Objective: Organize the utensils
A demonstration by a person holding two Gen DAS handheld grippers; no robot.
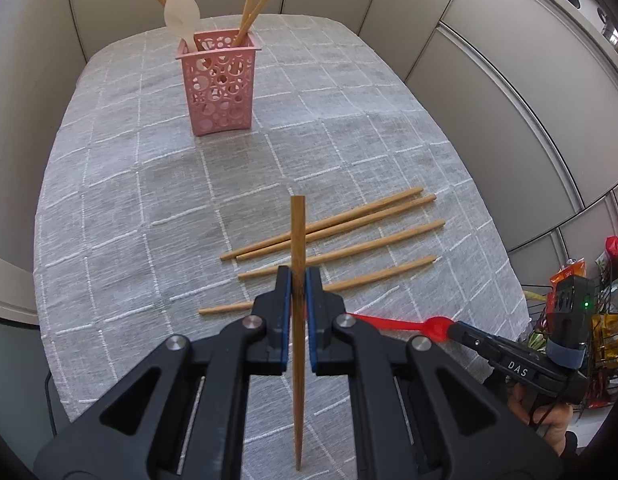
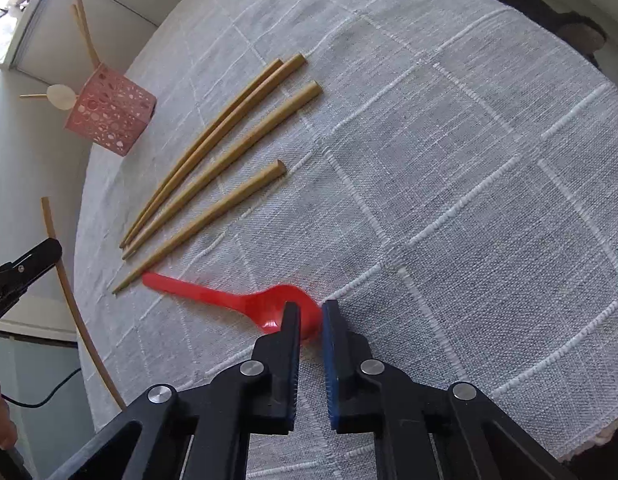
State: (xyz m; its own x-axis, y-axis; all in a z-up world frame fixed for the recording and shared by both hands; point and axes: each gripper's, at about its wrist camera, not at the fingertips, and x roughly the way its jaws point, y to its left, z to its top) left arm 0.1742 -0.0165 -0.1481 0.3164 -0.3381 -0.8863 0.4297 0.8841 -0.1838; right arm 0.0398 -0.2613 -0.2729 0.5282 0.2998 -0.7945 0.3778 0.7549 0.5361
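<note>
Partly behind right tongs [image 2: 310, 316], red spoon [image 2: 245, 303] bowl.

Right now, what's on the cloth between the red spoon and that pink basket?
In the right wrist view, four wooden chopsticks lie side by side on the tablecloth between the red spoon and the pink basket.

The left black plastic two-finger gripper [image 1: 297, 280] has triangular cut-outs in its linkage arms, round silver pivot screws and blue ridged finger pads [image 1: 285, 308]. The right black plastic gripper [image 2: 310, 320] is built alike; its side carries white "DAS" lettering, a green indicator light and a blue strap.
</note>
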